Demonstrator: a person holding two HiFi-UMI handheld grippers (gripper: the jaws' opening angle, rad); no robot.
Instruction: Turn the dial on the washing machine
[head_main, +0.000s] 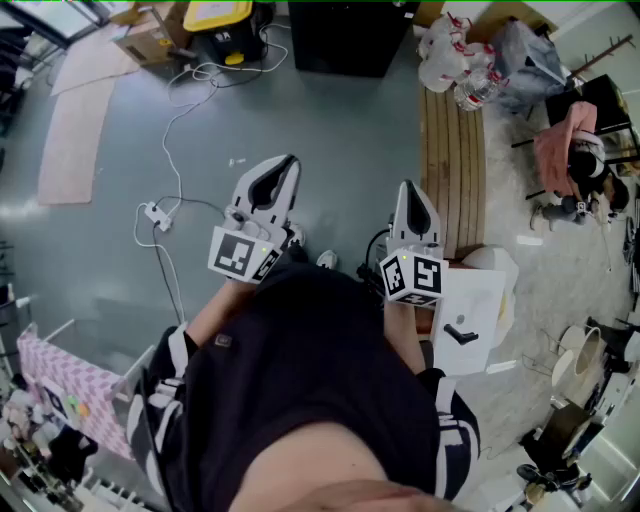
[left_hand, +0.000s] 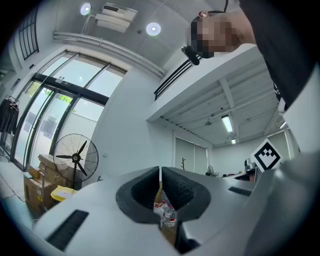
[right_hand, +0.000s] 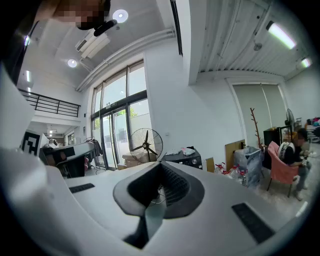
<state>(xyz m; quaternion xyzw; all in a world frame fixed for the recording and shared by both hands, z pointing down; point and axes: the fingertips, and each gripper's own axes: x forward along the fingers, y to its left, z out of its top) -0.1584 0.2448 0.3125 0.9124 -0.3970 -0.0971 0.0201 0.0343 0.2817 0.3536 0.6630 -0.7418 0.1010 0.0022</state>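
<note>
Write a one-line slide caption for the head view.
Left gripper and right gripper, both shut, held over grey floor beside a wooden bench.

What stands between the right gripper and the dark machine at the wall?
Nothing visible. Open grey floor lies between the right gripper and the dark machine. A white power strip lies off to the left, a wooden bench to the right.

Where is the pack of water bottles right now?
In the head view it is at the upper right: the pack of water bottles lies at the far end of the wooden bench, just left of a grey bag.
</note>
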